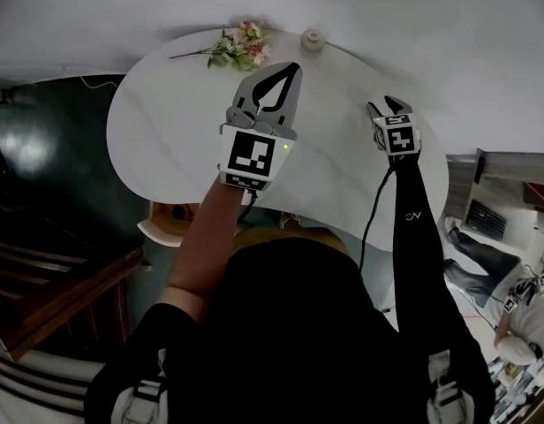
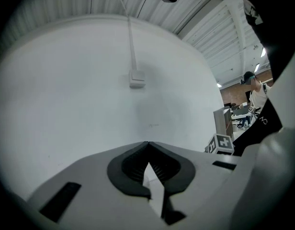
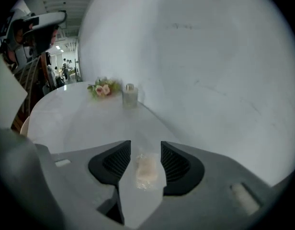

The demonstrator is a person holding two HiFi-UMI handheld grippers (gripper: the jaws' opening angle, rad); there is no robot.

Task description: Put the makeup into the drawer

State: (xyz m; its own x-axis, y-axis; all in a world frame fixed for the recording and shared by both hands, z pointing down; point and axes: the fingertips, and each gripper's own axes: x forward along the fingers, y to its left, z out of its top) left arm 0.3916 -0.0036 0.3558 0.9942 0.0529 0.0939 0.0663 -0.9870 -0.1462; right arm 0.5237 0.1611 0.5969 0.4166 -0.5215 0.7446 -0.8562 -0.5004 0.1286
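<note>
A small clear makeup piece [image 3: 146,170] with a peach-coloured filling lies on the white table [image 3: 75,121], seen in the right gripper view. My right gripper [image 3: 145,143] is open, one jaw on either side of the piece; I cannot tell whether the pads touch it. In the head view the right gripper [image 1: 383,106] is low over the table's right part, and the makeup piece is hidden there. My left gripper [image 1: 293,67] is raised over the table's middle. It is shut with nothing in it [image 2: 147,143] and points at a white wall. No drawer is in view.
Artificial flowers [image 1: 242,46] and a small pale jar [image 1: 313,41] stand at the far edge of the oval table [image 1: 157,122]. A wooden seat [image 1: 169,222] pokes out under its near left edge. Dark flooring and steps lie to the left, and a cable with a box [image 2: 137,78] runs down the wall.
</note>
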